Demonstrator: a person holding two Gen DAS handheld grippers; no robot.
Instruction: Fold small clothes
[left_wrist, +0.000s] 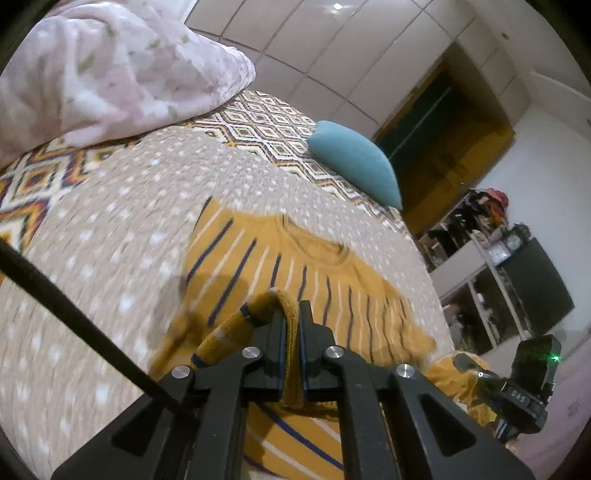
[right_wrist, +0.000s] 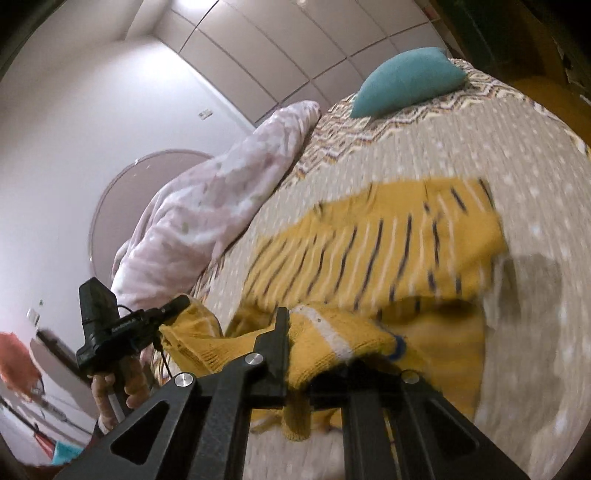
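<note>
Dotted beige bedspread (left_wrist: 110, 236), teal pillow (left_wrist: 354, 162) at the far end. The mustard striped sweater (left_wrist: 288, 266) lies mid-bed; left gripper (left_wrist: 291, 332) clamped on its edge, right gripper (right_wrist: 317, 343) seemingly pinching the hem, partly hidden.

A teal pillow (left_wrist: 354, 162) lies on the patterned bedspread (left_wrist: 110, 236), across from the pink floral duvet (left_wrist: 110, 70) (bunched up).
</note>
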